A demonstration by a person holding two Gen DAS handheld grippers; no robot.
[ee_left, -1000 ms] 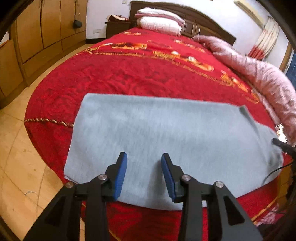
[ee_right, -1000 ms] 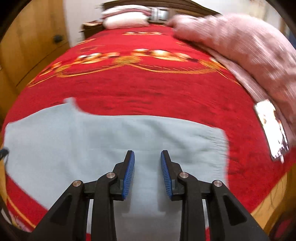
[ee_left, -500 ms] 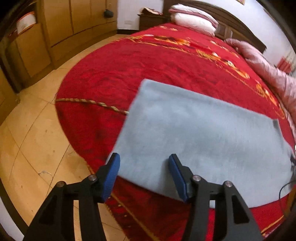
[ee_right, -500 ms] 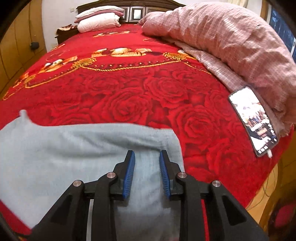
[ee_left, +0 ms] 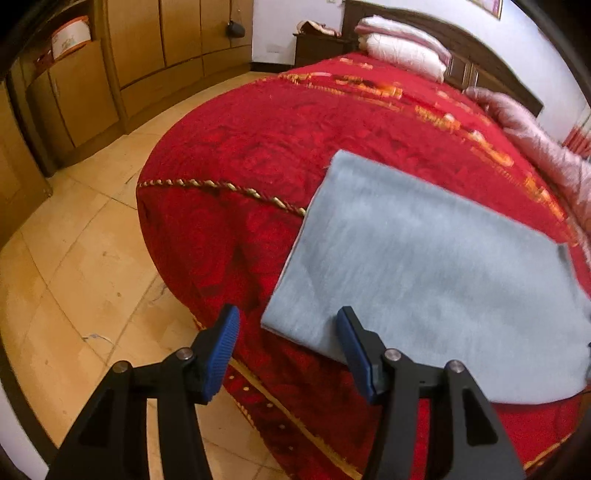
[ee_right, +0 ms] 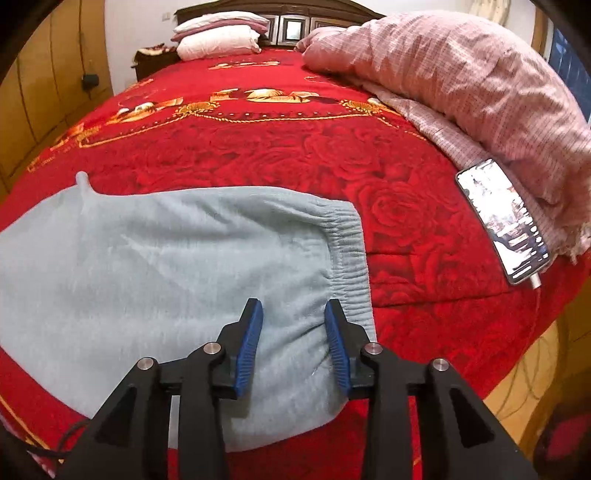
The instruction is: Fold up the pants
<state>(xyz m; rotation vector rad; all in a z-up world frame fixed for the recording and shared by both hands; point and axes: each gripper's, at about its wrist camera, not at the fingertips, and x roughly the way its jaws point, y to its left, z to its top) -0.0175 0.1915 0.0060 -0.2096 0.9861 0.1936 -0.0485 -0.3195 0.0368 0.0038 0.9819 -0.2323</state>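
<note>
Pants point(ee_right: 155, 266), pale grey-blue and already laid in a flat doubled rectangle, lie across the near end of the red bedspread point(ee_right: 258, 147), filling the lower left and centre of the right wrist view and the right half of the left wrist view point(ee_left: 424, 266). The elastic waistband point(ee_right: 351, 254) sits at the right end of the cloth, just above the right gripper point(ee_right: 293, 341), whose blue-padded jaws stand moderately apart over the fabric near that band with nothing pinched between them. The left gripper point(ee_left: 288, 350) hangs at the bottom centre of its frame, jaws spread wide and empty, straddling the pants' lower left corner above the bed's edge and the tiled floor point(ee_left: 74, 277). A lit phone point(ee_right: 502, 221) rests on the bedspread at right, touching the edge of a pink checked quilt point(ee_right: 461, 81). White pillows point(ee_right: 218, 37) are stacked at the headboard. At upper left in the left view, an open cupboard shelf point(ee_left: 74, 48) holds a pale round box point(ee_left: 70, 35).
</note>
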